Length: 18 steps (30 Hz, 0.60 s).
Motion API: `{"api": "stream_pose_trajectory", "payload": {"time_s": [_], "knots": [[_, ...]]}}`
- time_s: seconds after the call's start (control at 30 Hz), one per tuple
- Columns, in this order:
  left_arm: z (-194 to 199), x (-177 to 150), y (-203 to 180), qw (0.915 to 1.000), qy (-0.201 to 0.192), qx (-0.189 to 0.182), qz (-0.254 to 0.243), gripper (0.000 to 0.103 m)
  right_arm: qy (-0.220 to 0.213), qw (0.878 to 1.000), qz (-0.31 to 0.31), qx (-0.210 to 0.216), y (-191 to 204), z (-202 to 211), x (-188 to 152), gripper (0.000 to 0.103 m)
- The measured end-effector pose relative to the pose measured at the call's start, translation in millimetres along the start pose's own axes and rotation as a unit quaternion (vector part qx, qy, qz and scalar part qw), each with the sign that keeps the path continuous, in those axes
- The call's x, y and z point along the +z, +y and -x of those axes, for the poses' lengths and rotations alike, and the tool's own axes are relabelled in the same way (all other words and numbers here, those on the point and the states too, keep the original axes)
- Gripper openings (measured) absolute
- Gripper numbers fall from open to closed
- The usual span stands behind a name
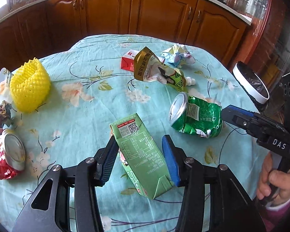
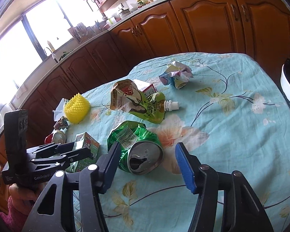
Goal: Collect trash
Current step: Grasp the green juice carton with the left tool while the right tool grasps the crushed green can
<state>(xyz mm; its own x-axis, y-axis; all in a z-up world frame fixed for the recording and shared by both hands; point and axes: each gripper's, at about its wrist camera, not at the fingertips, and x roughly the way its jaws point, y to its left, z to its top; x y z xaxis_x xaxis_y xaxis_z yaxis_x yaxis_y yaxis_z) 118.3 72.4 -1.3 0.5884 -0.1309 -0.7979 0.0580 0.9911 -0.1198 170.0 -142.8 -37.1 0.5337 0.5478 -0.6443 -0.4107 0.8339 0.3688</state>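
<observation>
Two claws reach over trash strewn on a table with a teal floral cloth.

From the left edge: a crushed red can (image 1: 6,157), a yellow foam fruit net (image 1: 30,86), then the left claw (image 1: 140,159), fingers apart, straddling a green drink carton (image 1: 142,155) lying near the front edge. The right claw (image 2: 147,167), also spread, frames a crushed green can (image 2: 136,147) lying on the cloth.

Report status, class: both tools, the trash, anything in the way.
Left tool open, straddling green carton. Right tool open around crushed green can. Neither lifted. Bin at table edge; path looks clear.
</observation>
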Motion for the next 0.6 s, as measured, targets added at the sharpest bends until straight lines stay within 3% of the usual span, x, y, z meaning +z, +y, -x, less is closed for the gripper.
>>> {"api": "stream_pose_trajectory", "payload": {"time_s": [0.1, 0.2, 0.3, 0.5, 0.6], "knots": [[-2, -5, -1, 0.9998, -0.005, 0.014, 0.012, 0.062, 0.008, 1.000, 0.012, -0.020, 11, -12, -2, 0.044], [-9, -9, -3, 0.9996, -0.006, 0.001, 0.028, 0.062, 0.015, 0.999, 0.026, -0.033, 18, -22, -4, 0.038], [-12, -11, -5, 0.9995, -0.010, -0.008, 0.028, 0.056, 0.017, 0.996, 0.054, -0.063, 23, -23, -5, 0.014], [-13, -11, -2, 0.9993, -0.010, -0.008, 0.035, 0.056, 0.005, 0.994, 0.060, -0.095, 6, -6, 4, 0.011], [-12, -13, 0, 0.9989, -0.015, -0.009, 0.042, 0.053, 0.007, 0.995, 0.047, -0.090, -2, -4, 8, 0.012]]}}
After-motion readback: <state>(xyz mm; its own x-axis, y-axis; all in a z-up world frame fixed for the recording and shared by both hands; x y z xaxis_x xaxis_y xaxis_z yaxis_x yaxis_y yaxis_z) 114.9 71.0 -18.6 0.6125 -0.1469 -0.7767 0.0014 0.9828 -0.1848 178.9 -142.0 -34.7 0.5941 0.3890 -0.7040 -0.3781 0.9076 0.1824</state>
